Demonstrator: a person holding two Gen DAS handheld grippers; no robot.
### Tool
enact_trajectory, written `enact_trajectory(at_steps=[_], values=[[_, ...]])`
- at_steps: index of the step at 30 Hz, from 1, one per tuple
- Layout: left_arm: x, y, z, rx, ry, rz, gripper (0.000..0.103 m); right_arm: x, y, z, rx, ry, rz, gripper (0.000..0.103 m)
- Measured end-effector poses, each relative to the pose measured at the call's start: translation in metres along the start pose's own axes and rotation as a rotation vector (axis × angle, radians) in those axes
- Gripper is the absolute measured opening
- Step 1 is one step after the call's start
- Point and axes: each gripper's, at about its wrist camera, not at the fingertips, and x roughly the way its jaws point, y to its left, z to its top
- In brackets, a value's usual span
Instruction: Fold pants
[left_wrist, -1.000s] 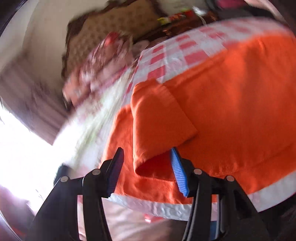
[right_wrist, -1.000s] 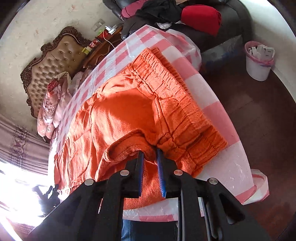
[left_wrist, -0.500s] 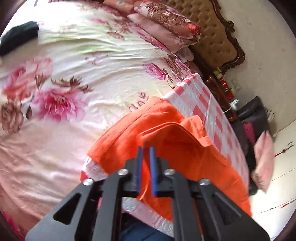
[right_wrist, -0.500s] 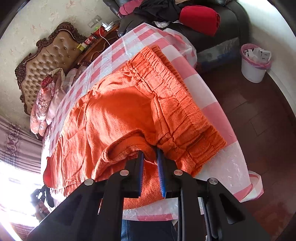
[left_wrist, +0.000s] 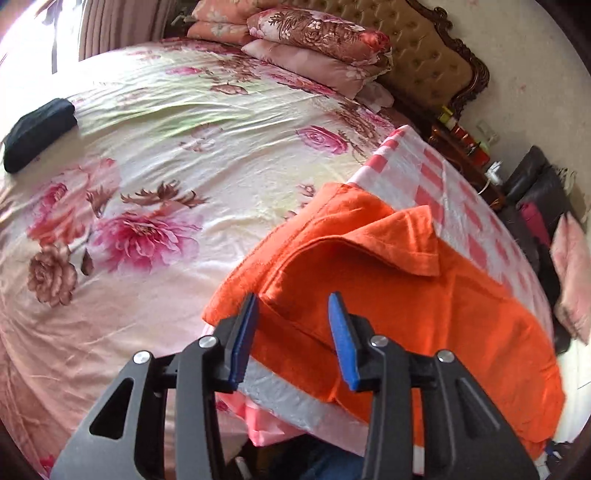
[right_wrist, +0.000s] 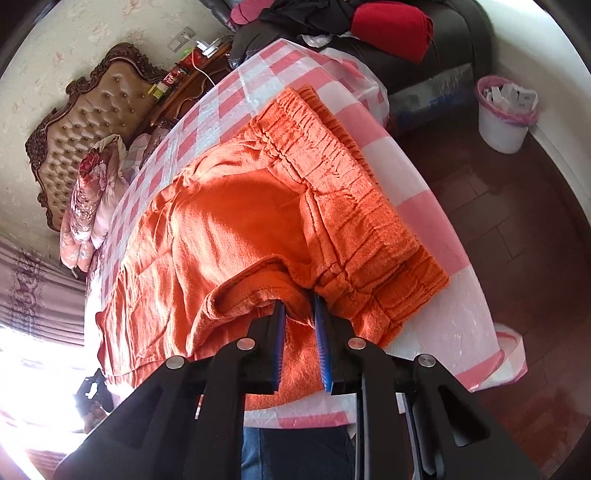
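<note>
Orange pants (right_wrist: 236, 236) spread flat over a surface (right_wrist: 436, 236) draped in a pink-and-white checked plastic cover, elastic waistband (right_wrist: 332, 162) toward the far right end in the right wrist view, legs running off toward the left. Near edge of the fabric bunched into a raised fold just below the waistband.

Right claw (right_wrist: 300, 314) clamped on that bunched fold, blue pads (right_wrist: 279, 339) close together with orange cloth pinched between them, angled steeply down at the near edge of the surface.

Left claw (left_wrist: 293, 321) opening, blue pads (left_wrist: 343, 339) set apart over the leg end of the pants (left_wrist: 388, 295); a fold of orange fabric lying between the pads, neither pad visibly pressing on it. One leg hem (left_wrist: 413, 240) flipped back over the other layer, just beyond the claw. Checked cover (left_wrist: 454, 206) showing past the cloth on the right.

Beside the surface, a bed with a floral sheet (left_wrist: 166, 177), a dark folded item (left_wrist: 38, 134) near its far left edge, stacked floral pillows (left_wrist: 317, 40) against a tufted headboard (left_wrist: 424, 48). In the right wrist view, a white bin with a pink liner (right_wrist: 504, 114) on the dark wooden floor (right_wrist: 517, 240), well apart from the surface, and a red garment (right_wrist: 391, 26) on a dark sofa behind.
</note>
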Motion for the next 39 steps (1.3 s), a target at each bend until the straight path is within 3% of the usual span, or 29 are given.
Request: enact_trajectory(at_steps=[3,4,5,8,16,18,19,20,22,25,27,29,31,35,39], values=[[0.005,-0.010,0.001,0.078,-0.022,0.057,0.040,-0.004,-0.001,0.001,0.029,0.018,0.013,0.020],[0.006,-0.015,0.001,0.112,-0.023,0.076,0.033,-0.006,-0.003,0.002,0.052,0.024,0.029,0.020],[0.009,-0.019,0.001,0.144,-0.022,0.096,0.017,-0.009,-0.005,0.002,0.069,0.028,0.039,0.020],[0.012,-0.024,0.001,0.175,-0.015,0.115,0.016,-0.018,-0.007,0.001,0.098,0.037,0.049,0.020],[0.009,-0.013,0.007,0.097,0.005,0.063,0.014,-0.014,-0.020,0.002,0.216,0.089,0.122,0.021],[0.007,-0.010,0.009,0.082,0.004,0.052,0.014,-0.014,-0.010,0.001,0.142,0.095,0.036,0.021],[0.006,-0.009,0.009,0.074,0.005,0.047,0.014,-0.014,0.001,-0.001,0.053,0.096,-0.027,0.028],[0.006,-0.009,0.010,0.072,0.006,0.045,0.014,-0.014,0.014,-0.004,-0.050,0.103,-0.091,0.055],[0.006,-0.010,0.010,0.078,0.006,0.046,0.014,-0.015,0.040,-0.012,-0.228,0.111,-0.168,0.097],[0.005,-0.010,0.010,0.078,0.008,0.043,0.014,-0.023,0.047,-0.017,-0.266,0.107,-0.136,0.098],[0.006,-0.010,0.009,0.073,0.009,0.037,0.014,-0.028,0.032,-0.013,-0.134,0.114,-0.045,0.098],[0.007,-0.010,0.008,0.067,0.016,0.028,0.014,-0.030,0.007,-0.010,0.077,0.101,0.068,0.098],[0.007,-0.009,0.007,0.063,0.019,0.016,0.013,-0.030,-0.007,-0.010,0.204,0.077,0.121,0.098],[0.005,-0.008,0.006,0.056,0.021,-0.010,0.013,-0.038,-0.028,0.000,0.345,-0.029,0.086,0.098],[0.001,-0.002,0.005,0.039,0.022,-0.058,0.013,-0.038,-0.022,0.014,0.302,-0.064,0.032,0.085]])
